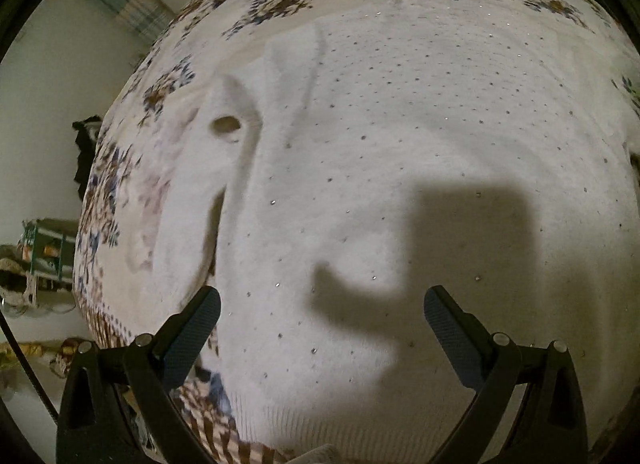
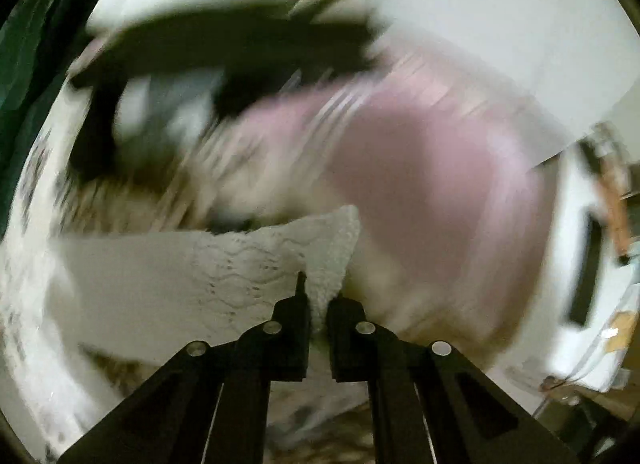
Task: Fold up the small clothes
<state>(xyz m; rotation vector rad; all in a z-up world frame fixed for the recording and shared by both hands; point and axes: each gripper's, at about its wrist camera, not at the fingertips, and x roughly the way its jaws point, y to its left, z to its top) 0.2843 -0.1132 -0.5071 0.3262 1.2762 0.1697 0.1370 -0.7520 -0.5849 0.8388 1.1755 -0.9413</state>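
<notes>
A white knitted sweater point(image 1: 400, 135) dotted with small sparkling studs lies spread flat on a flower-patterned bed cover point(image 1: 280, 3). One sleeve point(image 1: 188, 199) is folded along its left side. My left gripper point(image 1: 322, 316) hangs open just above the sweater's lower part, near the ribbed hem point(image 1: 304, 424), holding nothing. In the blurred right wrist view my right gripper point(image 2: 318, 304) is shut on a corner of white knitted fabric point(image 2: 324, 248) that stands up between its fingers.
A pink garment point(image 2: 420, 167) and dark clothing point(image 2: 248, 47) lie blurred beyond the right gripper. The bed's left edge drops to a floor with a green shelf rack point(image 1: 48, 248). White furniture point(image 2: 588, 264) stands at the right.
</notes>
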